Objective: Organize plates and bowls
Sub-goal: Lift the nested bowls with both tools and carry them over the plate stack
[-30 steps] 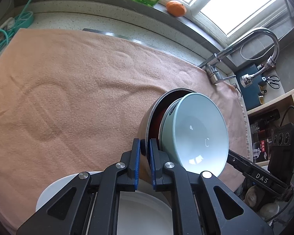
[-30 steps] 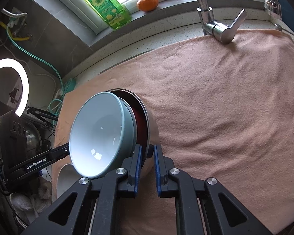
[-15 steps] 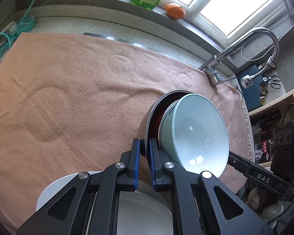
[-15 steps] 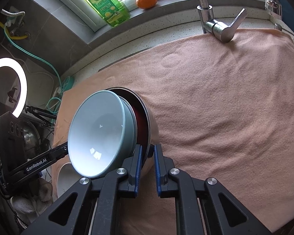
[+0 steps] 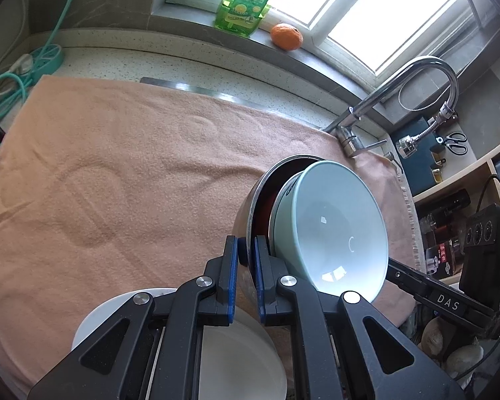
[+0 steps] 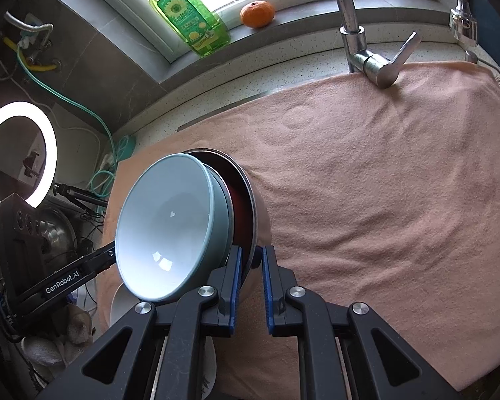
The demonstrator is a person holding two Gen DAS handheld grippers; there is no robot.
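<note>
Both the left claw and the right claw are closed on opposite rims of the steel bowl, which carries the pale blue bowl above the white plate.

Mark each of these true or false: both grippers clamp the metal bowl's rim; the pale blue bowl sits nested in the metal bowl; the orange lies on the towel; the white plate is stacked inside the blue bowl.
1. True: left gripper and right gripper clamp the metal bowl.
2. True: the pale blue bowl is nested.
3. False: the orange is on the windowsill, off the towel.
4. False: the white plate lies on the towel.
</note>
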